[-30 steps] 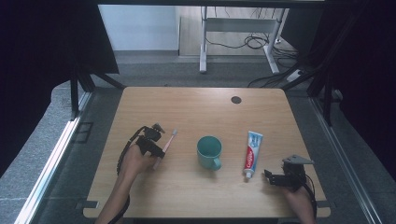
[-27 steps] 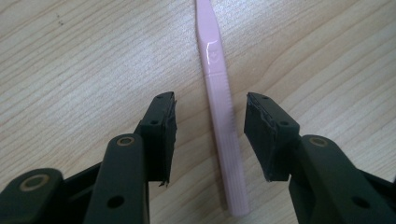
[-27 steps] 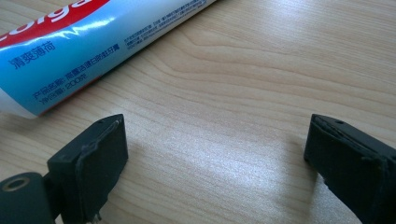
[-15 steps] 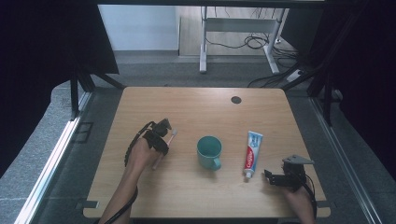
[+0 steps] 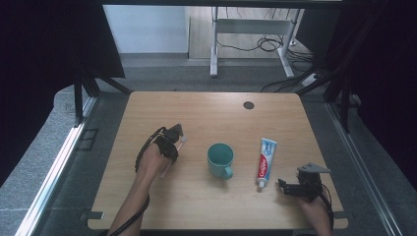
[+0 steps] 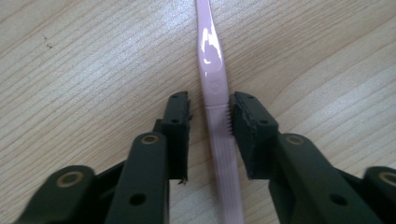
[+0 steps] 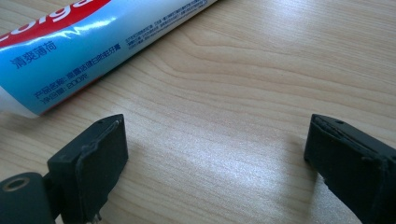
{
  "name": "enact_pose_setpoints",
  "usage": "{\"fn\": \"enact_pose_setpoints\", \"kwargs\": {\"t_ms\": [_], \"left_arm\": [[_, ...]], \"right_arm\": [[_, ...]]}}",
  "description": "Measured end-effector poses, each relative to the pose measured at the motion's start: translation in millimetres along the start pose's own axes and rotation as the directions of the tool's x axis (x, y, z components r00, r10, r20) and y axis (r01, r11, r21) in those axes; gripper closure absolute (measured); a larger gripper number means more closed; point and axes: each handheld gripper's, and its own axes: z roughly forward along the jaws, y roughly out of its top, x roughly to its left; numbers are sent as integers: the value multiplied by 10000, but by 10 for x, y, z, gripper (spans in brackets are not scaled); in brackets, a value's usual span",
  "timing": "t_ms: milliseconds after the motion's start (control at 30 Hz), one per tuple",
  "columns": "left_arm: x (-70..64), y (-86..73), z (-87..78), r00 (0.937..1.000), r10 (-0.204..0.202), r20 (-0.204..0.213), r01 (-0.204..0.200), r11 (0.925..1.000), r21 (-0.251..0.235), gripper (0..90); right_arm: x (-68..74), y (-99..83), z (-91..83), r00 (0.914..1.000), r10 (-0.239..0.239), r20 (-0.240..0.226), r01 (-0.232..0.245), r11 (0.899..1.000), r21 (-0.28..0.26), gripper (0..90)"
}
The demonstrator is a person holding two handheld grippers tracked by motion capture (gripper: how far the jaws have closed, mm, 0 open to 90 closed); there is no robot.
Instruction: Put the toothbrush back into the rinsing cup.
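A pink toothbrush (image 5: 165,171) lies on the wooden table (image 5: 221,118), left of a teal mug (image 5: 220,160). My left gripper (image 5: 173,145) is lowered over it. In the left gripper view the jaws (image 6: 210,107) straddle the toothbrush handle (image 6: 212,60): the right pad touches it and a narrow gap stays on the left. A blue, red and white toothpaste tube (image 5: 265,162) lies right of the mug. My right gripper (image 5: 283,187) rests open on the table just right of the tube's cap end. Between its jaws (image 7: 217,140) is bare wood, with the tube (image 7: 70,42) at upper left.
A small black round grommet (image 5: 248,104) sits in the far right part of the table. Dark curtains hang at both sides. Beyond the far edge are the floor, a desk frame and cables.
My left gripper has moved right and forward from beside the toothbrush to over its handle. The right gripper, mug and toothpaste have stayed put.
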Motion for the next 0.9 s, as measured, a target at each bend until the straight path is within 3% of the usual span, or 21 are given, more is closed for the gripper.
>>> {"fn": "enact_pose_setpoints", "kwargs": {"t_ms": [100,233,500,667,800,833,900], "left_arm": [[-34,4,0,10000,86,-15,-86,10000,9,775],[-54,7,-3,9998,169,-100,-169,9999,17,787],[-31,-19,-22,9996,254,151,-249,9991,-330,789],[-39,-30,-125,9985,447,318,-421,9960,-787,789],[-56,-53,-232,9961,623,618,-535,9894,-1350,789],[-68,-69,-279,9951,588,789,-447,9844,-1702,789],[-71,-76,-304,9944,626,847,-466,9827,-1795,789]], "right_arm": [[1,0,0,10000,-13,-14,13,10000,2,56],[1,0,0,10000,-34,-19,34,10000,-2,56],[1,0,1,10000,-33,-20,33,10000,-4,56],[1,0,0,10000,-34,-19,34,10000,-1,56],[1,0,0,10000,-37,-19,37,10000,-1,56],[1,0,0,10000,-38,-19,38,10000,-2,56],[2,0,0,10000,-41,-19,41,10000,-1,56]]}}
